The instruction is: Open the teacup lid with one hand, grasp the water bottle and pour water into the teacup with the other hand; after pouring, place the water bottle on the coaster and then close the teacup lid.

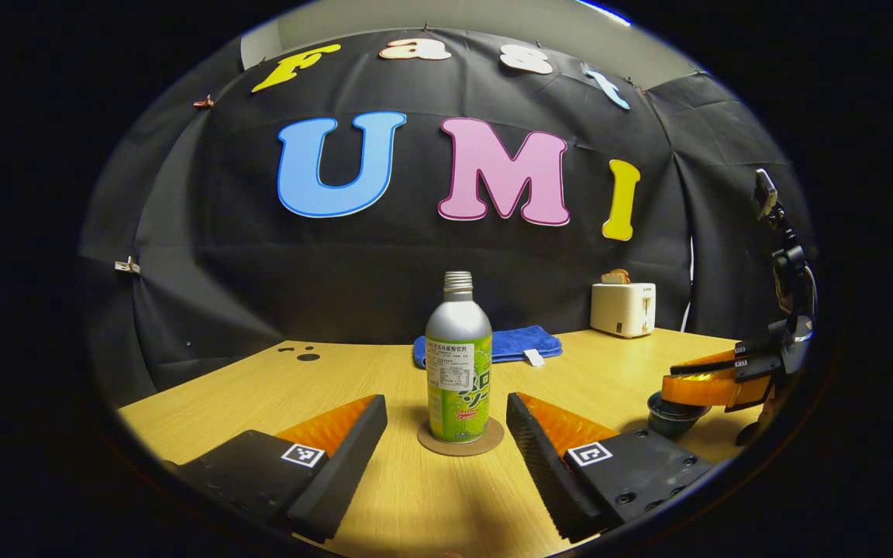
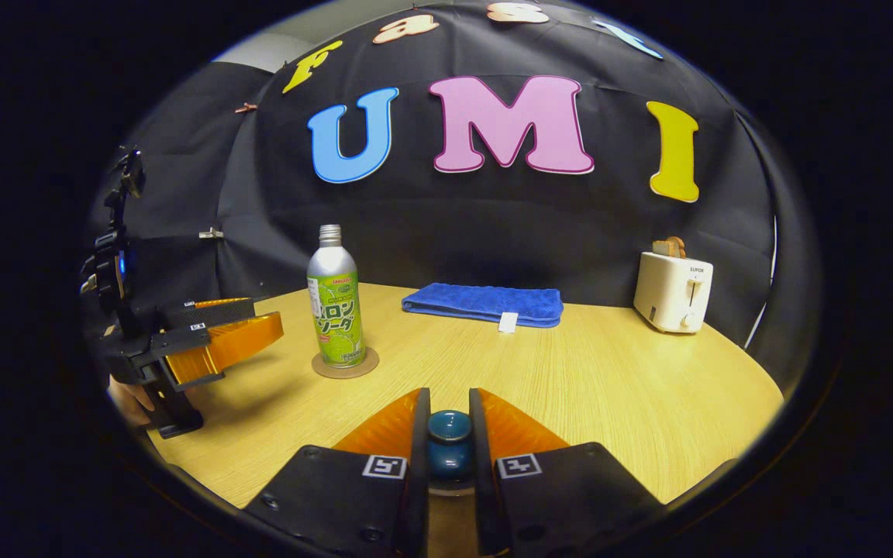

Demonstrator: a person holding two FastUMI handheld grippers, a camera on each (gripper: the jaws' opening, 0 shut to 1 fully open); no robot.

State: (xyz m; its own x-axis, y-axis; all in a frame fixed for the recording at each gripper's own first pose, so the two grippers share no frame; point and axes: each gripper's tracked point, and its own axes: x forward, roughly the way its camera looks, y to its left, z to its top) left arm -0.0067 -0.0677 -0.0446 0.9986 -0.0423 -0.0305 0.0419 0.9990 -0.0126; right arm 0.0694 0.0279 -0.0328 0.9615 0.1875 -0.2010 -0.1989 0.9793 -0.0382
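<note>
Bottle upright on coaster, between your wide-open left tool fingers, untouched, lined up for grasp. Right tool pinches teacup lid knob, ready for lifting.

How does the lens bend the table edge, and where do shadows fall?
Left gripper view: the table edge bows, and a soft shadow lies before the bottle. Right gripper view: the far edge curves too, and the left claw shades the wood below it.
</note>
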